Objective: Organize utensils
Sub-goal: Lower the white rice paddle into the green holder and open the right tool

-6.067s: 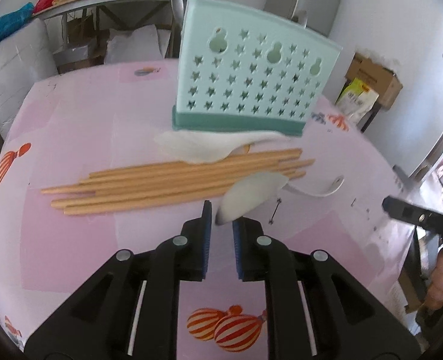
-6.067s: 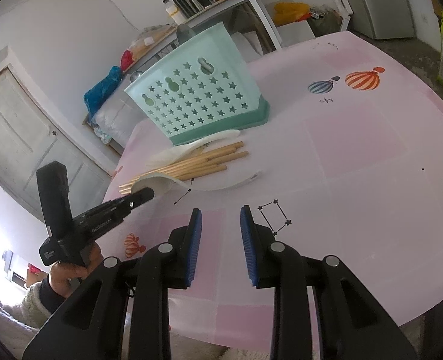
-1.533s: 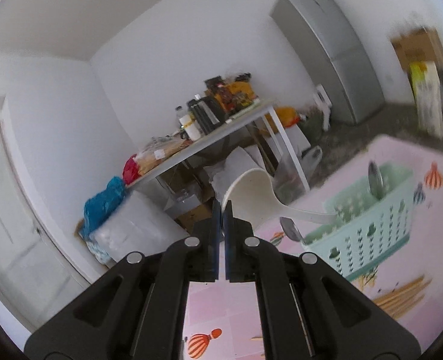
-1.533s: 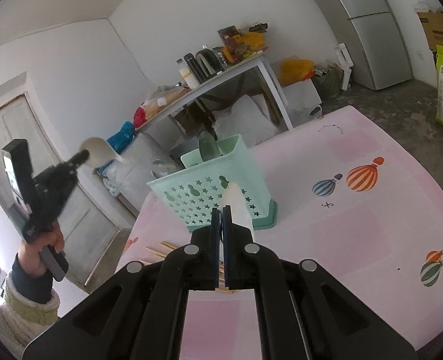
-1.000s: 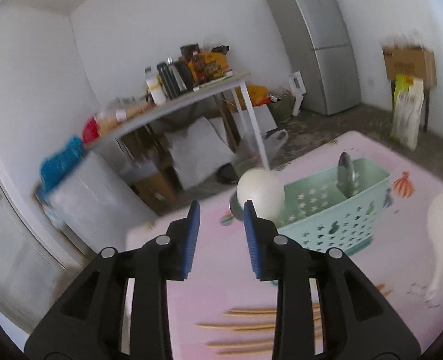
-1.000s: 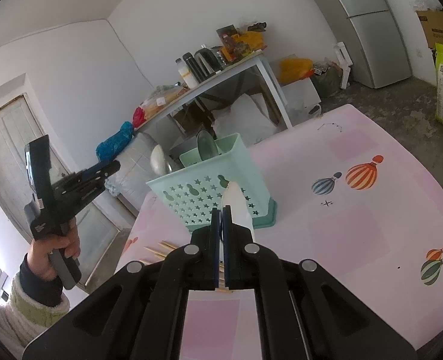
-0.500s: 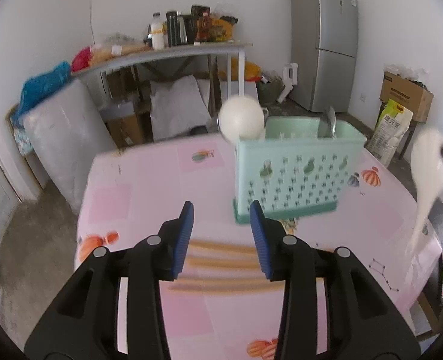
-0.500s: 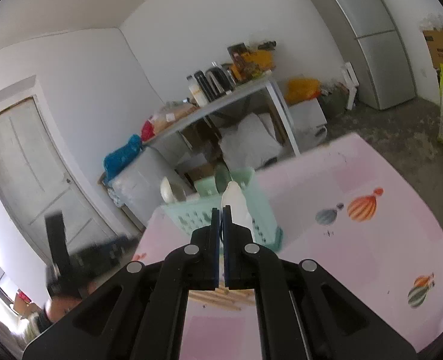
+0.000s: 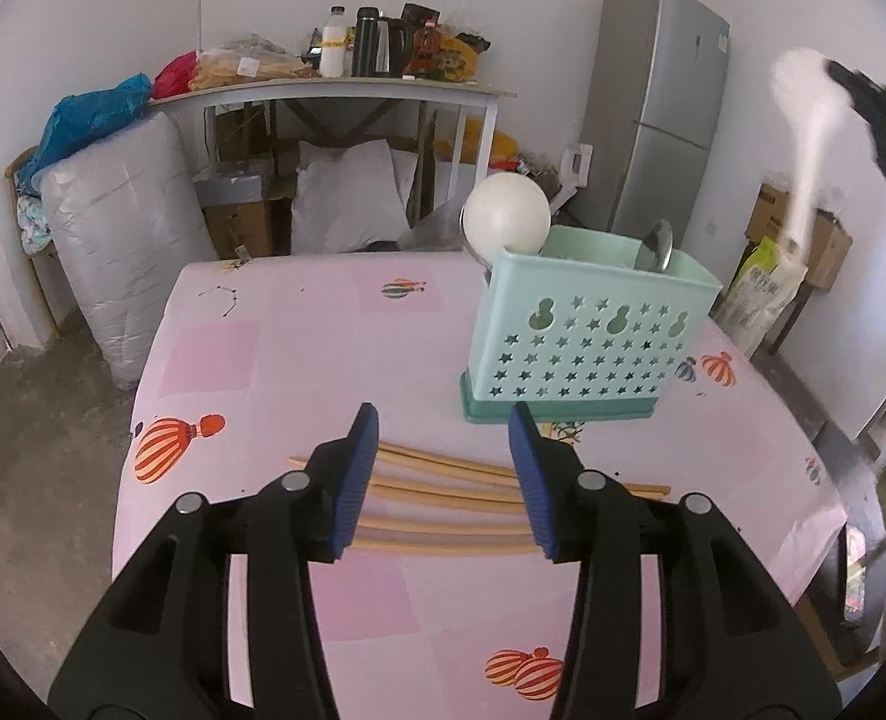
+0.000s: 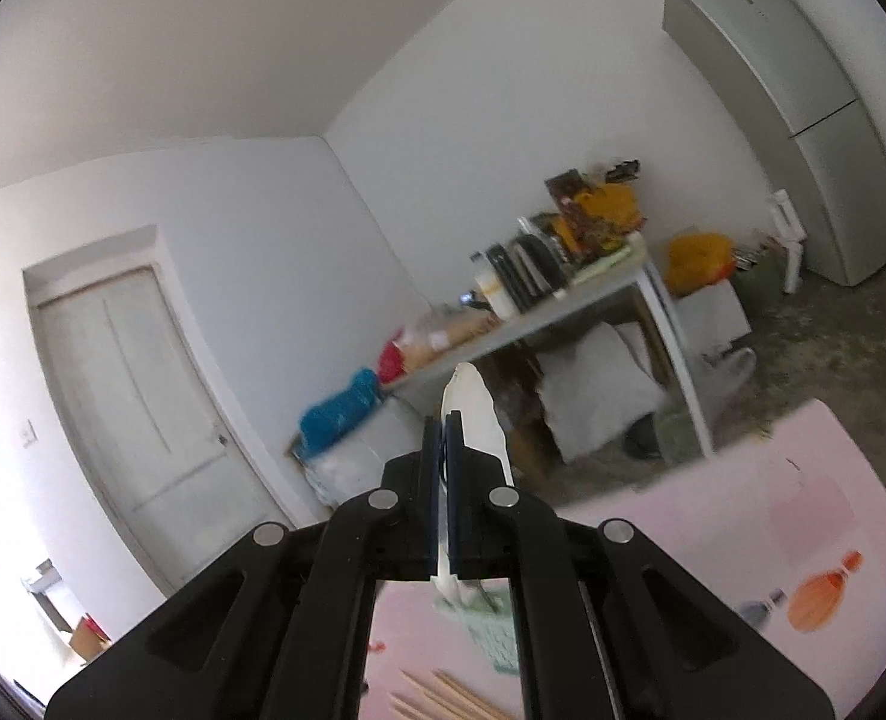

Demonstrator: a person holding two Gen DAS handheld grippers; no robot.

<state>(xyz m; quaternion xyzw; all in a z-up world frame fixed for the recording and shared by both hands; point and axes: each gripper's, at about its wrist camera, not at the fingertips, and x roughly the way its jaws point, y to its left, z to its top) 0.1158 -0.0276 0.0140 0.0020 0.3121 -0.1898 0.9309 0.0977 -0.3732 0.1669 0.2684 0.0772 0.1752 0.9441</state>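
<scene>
My left gripper point(image 9: 443, 474) is opening, empty, over the chopsticks point(image 9: 443, 501) at lower centre. My right gripper point(image 10: 443, 438) pinches a white spoon point(image 10: 473, 414), mid-frame. The basket point(image 9: 581, 330) stands centre-right, holding another white spoon point(image 9: 506, 213).

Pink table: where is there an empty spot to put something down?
The pink table is bare along its left side, from the far edge down past the orange balloon print. The near strip under the left gripper, whose jaws are opening, is bare too. It is crowded around the green basket and the chopsticks before it.
</scene>
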